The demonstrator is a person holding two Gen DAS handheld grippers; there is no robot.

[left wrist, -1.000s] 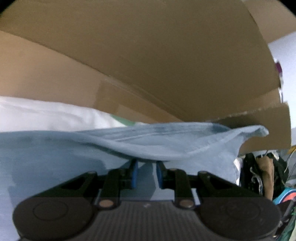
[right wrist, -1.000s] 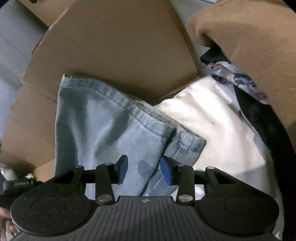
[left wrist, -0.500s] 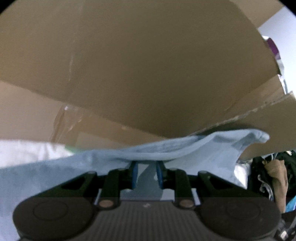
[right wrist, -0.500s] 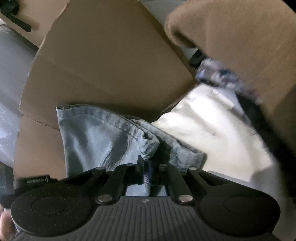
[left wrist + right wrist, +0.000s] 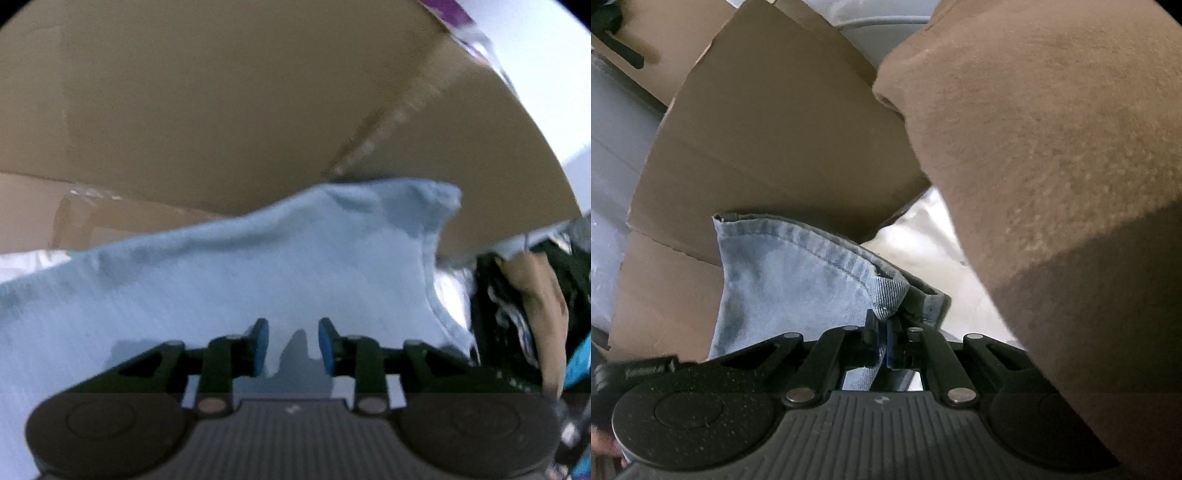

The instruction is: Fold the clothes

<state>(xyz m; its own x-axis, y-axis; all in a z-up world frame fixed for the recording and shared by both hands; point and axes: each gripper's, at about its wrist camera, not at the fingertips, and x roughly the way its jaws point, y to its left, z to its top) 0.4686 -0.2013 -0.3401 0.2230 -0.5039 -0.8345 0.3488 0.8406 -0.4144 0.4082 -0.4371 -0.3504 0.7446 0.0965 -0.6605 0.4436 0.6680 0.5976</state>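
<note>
In front of a wall of brown cardboard, at the centre of both wrist views: one pair of light blue denim jeans [image 5: 798, 280], one item counted, seen from two sides.

Hand-held grippers: two, each with two blue pads.
- Left hand-held gripper [image 5: 293, 347]: at 6 o'clock in its own view, pointing steeply down. Jaws have just been opening and now stand apart; blue pads [image 5: 260, 341] clear of the cloth, only pale denim [image 5: 258, 273] showing behind the gap. The picture is blurred. The denim spreads from 9 o'clock toward 2 o'clock, one corner raised against the cardboard [image 5: 221, 103].
- Right hand-held gripper [image 5: 882, 343]: at 6 o'clock in its view, angled downward. Jaws pressed together, pinching a fold of the jeans just below the stitched hem; a hem corner stands up directly above the pads.

Cardboard panels [image 5: 783, 140]: at least two flaps in the right view, from 9 to 12 o'clock, behind the jeans.

White cloth [image 5: 923, 251]: one, at 3 o'clock of the jeans, lying beneath them.

Brown sleeve [image 5: 1052, 166]: one, filling the right view from 12 to 4 o'clock, above the white cloth.

Dark clutter [image 5: 517, 302]: at 3 o'clock in the left view, count not discernible.
</note>
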